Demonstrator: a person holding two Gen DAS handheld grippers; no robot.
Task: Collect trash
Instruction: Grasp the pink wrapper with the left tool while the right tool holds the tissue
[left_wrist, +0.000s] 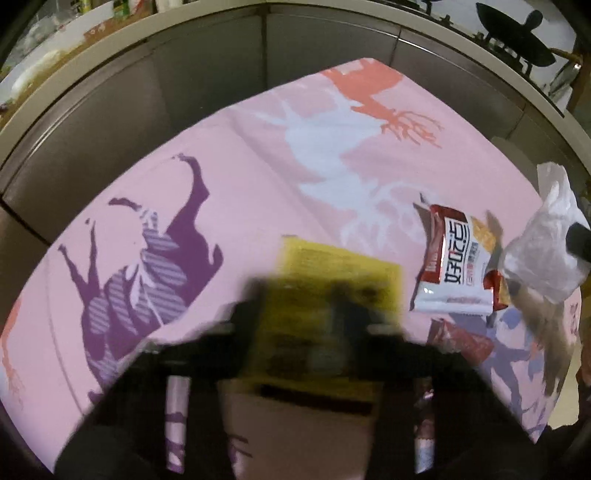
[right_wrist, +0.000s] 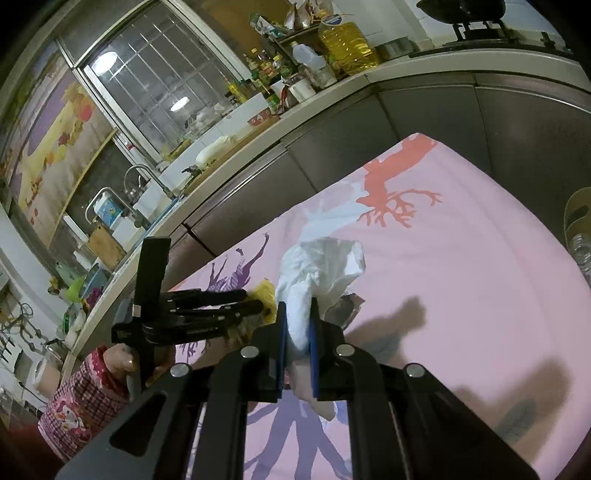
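The white bag (right_wrist: 317, 273) sits pinched between the blue pads (right_wrist: 281, 343) of the right claw (right_wrist: 297, 339), its crumpled top standing up above the fingertips and its tail hanging below them over the pink cloth (right_wrist: 461, 258). In the left wrist view the same bag (left_wrist: 546, 243) shows at the right edge, above the other litter. The left claw (left_wrist: 314, 314) is blurred, but its fingers lie against either side of a yellow packet (left_wrist: 332, 280), so it appears closed on that packet (the right wrist view shows the left claw (right_wrist: 258, 306) nearly shut, with a scrap of yellow (right_wrist: 266, 291) at its tip). Just right of the yellow packet lies a red-and-white wrapper (left_wrist: 454, 266) flat on the cloth, with an orange packet (left_wrist: 485, 232) tucked partly under its far edge and a red wrapper (left_wrist: 461, 339) near its lower end. The cloth, printed with purple, white and coral deer shapes, covers the worktop. Beyond it run grey cabinets (right_wrist: 351, 147) under a counter (right_wrist: 406, 62) crowded with bottles, including a large oil jug (right_wrist: 347, 44). A sink tap (right_wrist: 142, 173) stands further left, before a barred window (right_wrist: 155, 81).
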